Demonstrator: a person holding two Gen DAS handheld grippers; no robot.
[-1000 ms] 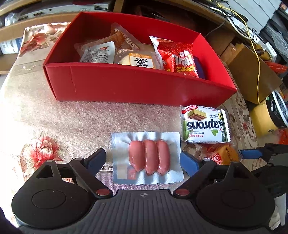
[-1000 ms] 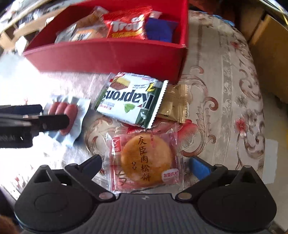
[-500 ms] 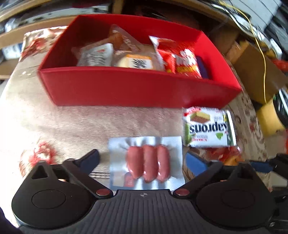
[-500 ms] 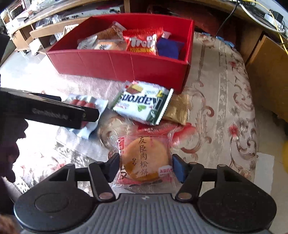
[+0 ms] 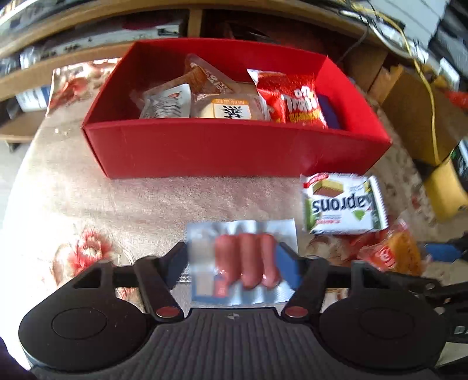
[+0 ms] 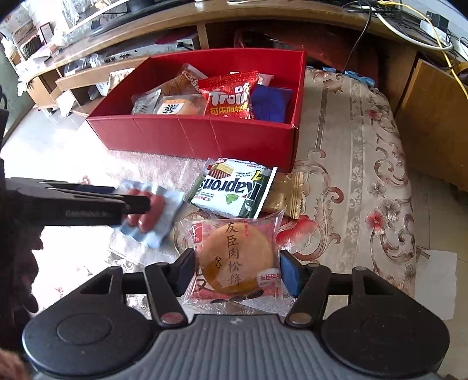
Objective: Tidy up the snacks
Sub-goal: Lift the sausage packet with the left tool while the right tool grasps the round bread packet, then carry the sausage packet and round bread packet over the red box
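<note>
My left gripper (image 5: 232, 260) has its jaws closing, and its pads press the sides of a silver sausage pack (image 5: 242, 263) held between them. In the right wrist view that sausage pack (image 6: 159, 210) hangs tilted just above the cloth. My right gripper (image 6: 237, 264) is shut on a round meat-floss cake pack (image 6: 237, 257), lifted off the table. Behind stands the red box (image 5: 234, 152) with several snack packs inside. A green-and-white Kaprons wafer pack (image 6: 231, 190) and a gold packet (image 6: 285, 195) lie in front of the box's right corner.
The table wears a floral cloth (image 6: 351, 175) and ends at the right. Wooden shelves (image 6: 263, 26) with cables run behind the box. A brown cabinet (image 6: 433, 117) stands at the right. A person's dark sleeve (image 6: 17, 257) fills the left edge.
The left jaws went from wide open to closed on the sausage pack, which now sits tilted off the cloth. The right jaws closed on the cake pack and rose with it.
</note>
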